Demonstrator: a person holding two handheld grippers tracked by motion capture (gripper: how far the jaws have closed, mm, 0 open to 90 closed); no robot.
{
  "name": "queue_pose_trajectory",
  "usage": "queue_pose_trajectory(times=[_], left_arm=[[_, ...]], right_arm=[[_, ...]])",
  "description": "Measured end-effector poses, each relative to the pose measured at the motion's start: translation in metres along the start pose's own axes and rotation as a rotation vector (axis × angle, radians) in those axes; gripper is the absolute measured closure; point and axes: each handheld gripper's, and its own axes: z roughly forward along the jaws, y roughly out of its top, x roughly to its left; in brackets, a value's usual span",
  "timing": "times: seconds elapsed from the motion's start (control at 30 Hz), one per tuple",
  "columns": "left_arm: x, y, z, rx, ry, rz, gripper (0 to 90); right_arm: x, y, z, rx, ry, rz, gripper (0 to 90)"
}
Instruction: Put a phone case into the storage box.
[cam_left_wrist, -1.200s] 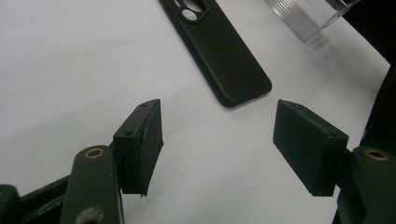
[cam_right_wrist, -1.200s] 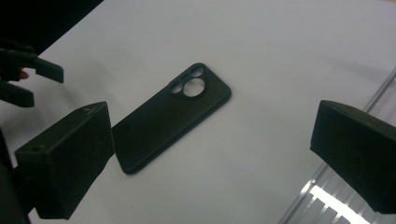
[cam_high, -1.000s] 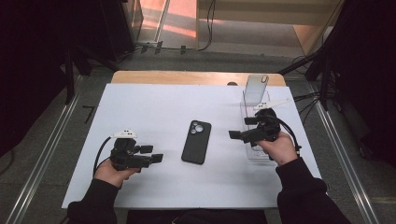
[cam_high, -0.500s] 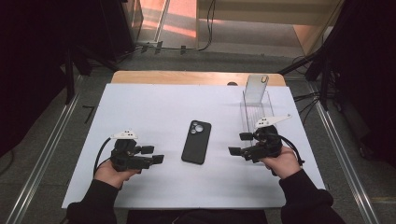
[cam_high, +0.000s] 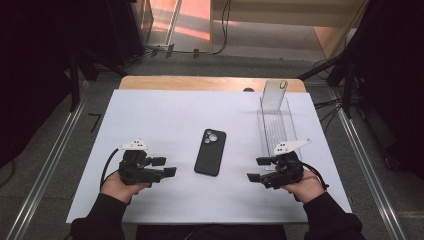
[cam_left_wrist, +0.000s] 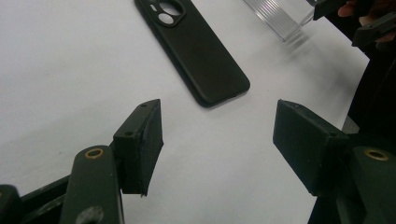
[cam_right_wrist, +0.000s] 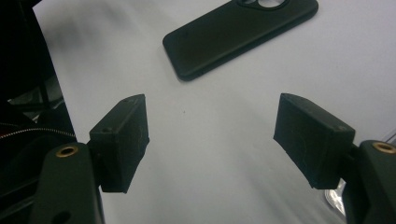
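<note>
A black phone (cam_high: 210, 151) lies back-up in the middle of the white table, its camera end pointing away from me. My left gripper (cam_high: 165, 166) rests low at the phone's left, jaws open and aimed at it, nothing between them. In the left gripper view the phone (cam_left_wrist: 194, 46) lies beyond the open gripper (cam_left_wrist: 217, 135). My right gripper (cam_high: 257, 169) sits at the phone's right, open and empty; its jaws have just been closing a little. The right gripper view has the phone (cam_right_wrist: 240, 35) ahead of the gripper (cam_right_wrist: 210, 135).
A clear slotted rack (cam_high: 276, 125) stands at the right, just beyond my right hand, with a clear phone case (cam_high: 275, 94) upright at its far end. The rack's corner (cam_left_wrist: 280, 16) appears in the left gripper view. The white tabletop (cam_high: 165, 115) ends near my forearms.
My right hand has drawn back from beside the rack toward the near edge and sunk lower, its jaws narrowing. The left hand and the phone have stayed put.
</note>
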Motion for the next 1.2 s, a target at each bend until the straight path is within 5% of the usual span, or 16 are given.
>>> queue_pose_trajectory(times=[0.6,1.2], left_arm=[[-0.007,0.006,0.009,-0.003,-0.025,0.052,29.5],[-0.013,0.04,0.041,0.034,-0.069,0.07,31.4]], right_arm=[[-0.002,-0.004,0.003,0.014,0.0,-0.001,24.1],[-0.001,-0.012,-0.002,0.017,-0.02,0.004,24.0]])
